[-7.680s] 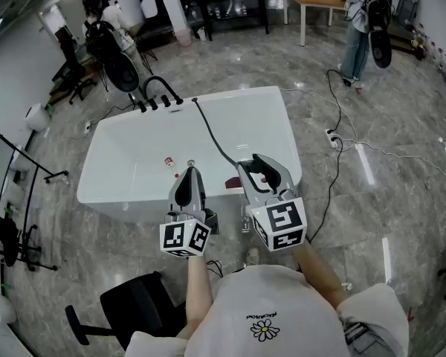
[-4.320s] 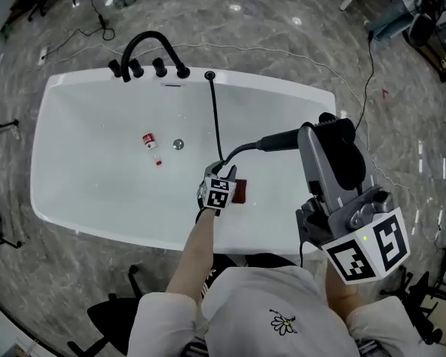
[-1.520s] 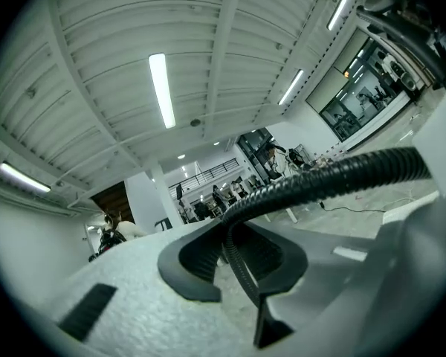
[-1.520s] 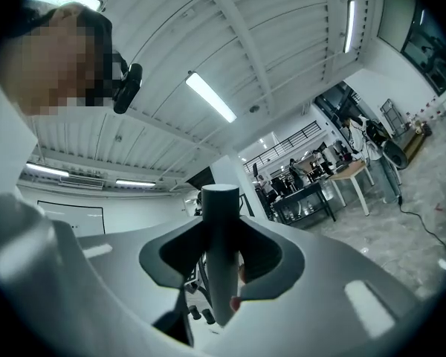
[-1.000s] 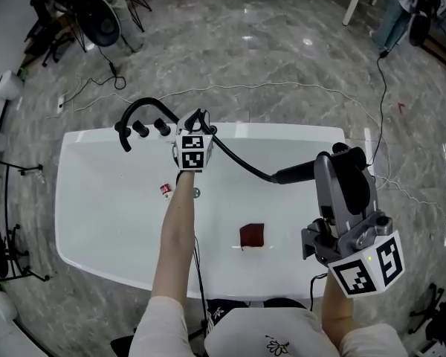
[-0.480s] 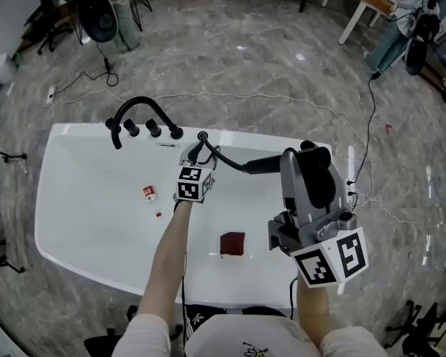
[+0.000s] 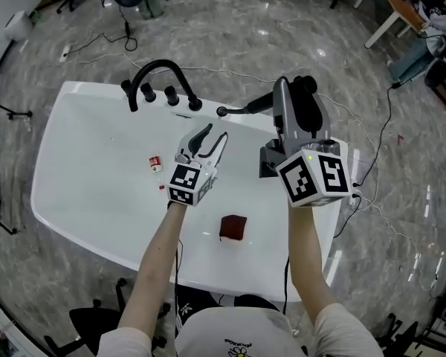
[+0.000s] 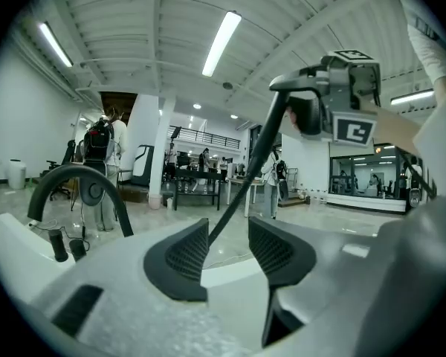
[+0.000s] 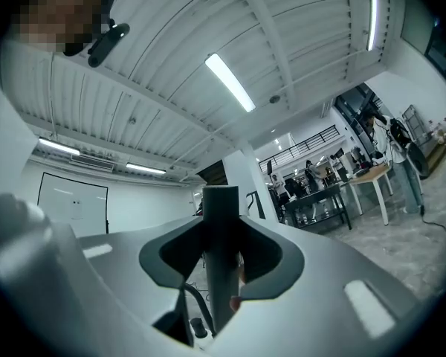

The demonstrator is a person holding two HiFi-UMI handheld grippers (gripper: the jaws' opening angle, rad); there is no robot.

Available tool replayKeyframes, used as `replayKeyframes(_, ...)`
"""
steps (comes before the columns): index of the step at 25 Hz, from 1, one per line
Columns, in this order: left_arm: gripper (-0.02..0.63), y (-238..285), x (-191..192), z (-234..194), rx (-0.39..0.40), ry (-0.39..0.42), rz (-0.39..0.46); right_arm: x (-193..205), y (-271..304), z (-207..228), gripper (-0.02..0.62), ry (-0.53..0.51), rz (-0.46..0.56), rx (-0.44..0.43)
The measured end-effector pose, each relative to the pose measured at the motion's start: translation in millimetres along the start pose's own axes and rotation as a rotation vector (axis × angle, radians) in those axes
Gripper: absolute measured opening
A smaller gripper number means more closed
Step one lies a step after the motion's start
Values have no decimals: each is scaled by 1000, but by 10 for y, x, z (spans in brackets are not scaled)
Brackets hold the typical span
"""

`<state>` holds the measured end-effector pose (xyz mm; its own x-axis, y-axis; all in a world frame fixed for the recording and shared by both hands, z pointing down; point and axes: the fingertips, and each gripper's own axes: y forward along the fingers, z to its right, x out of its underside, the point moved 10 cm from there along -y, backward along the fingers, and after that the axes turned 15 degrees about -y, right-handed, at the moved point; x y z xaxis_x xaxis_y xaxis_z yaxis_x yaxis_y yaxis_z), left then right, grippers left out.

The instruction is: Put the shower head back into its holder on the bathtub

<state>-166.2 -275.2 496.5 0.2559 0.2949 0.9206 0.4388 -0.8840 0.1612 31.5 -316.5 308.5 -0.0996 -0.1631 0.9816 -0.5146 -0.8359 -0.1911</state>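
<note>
The white bathtub (image 7: 74, 199) lies below me, with a black faucet (image 7: 157, 71) on its far rim. My right gripper (image 7: 281, 95) is shut on the dark shower head handle (image 7: 256, 107), (image 9: 221, 207), which it holds above the far rim. The handle points left at a round black fitting (image 7: 221, 111) on the rim, where the hose comes out. My left gripper (image 7: 214, 138) hovers over the tub just short of that fitting. Its jaws are closing with nothing pressed between them. In the left gripper view the black hose (image 8: 251, 171) shows through the gap, farther off.
A small red-capped bottle (image 7: 155, 163) and a dark red square (image 7: 233, 227) lie on the tub's floor. Cables (image 7: 372, 199) trail over the grey marble floor to the right. Chairs and desks stand far off around the room.
The left gripper has let go of the hose by the rim fitting, opened and drawn back over the tub. The right gripper has carried the shower head out toward the far rim.
</note>
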Motion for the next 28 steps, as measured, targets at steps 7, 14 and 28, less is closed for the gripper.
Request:
replayKeyframes(7,167,-219,40,-398,-43,-54,23,543,676,-169,138,-85,-98,-10)
replayKeyframes(14,166,-266,169,-732,-53,-83,27,1302,1154,-231,138,-88,-209,3)
replayKeyframes(28,165,-18,271,-1133,-35,-98,-31,2584,1495,-231,138,-101,-434,27)
